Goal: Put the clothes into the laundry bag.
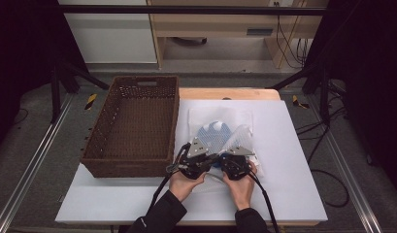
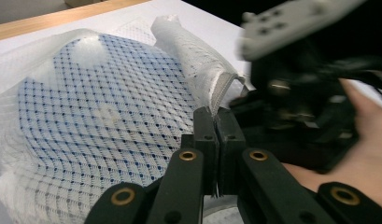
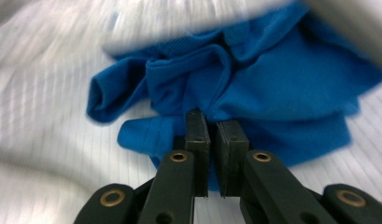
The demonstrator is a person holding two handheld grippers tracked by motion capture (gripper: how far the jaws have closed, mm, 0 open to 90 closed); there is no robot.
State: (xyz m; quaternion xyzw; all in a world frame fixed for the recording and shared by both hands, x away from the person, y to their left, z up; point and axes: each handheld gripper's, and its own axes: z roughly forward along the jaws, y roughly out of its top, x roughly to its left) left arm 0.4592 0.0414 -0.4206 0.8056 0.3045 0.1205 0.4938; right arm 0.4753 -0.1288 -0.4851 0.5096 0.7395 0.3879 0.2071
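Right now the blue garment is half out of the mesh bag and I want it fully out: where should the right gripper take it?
Grip the bunched fold of the blue garment nearest the right gripper, coming from the bag's open near side. There the cloth lies gathered in thick ridges clear of the white mesh bag, whose edge the left gripper pinches.

Wicker basket (image 1: 133, 126): dark brown, rectangular, woven, with a handle slot in its far wall; stands at nine o'clock on the table, its right wall at the left edge of the white sheet. White sheet (image 1: 288, 160): covers most of the table top. Wooden table (image 1: 230, 93): bare light wood shows as a strip at twelve o'clock, beyond the sheet. Wooden furniture (image 1: 220, 24) on the floor at twelve o'clock, cables (image 1: 288, 43) hanging beside it at one o'clock.
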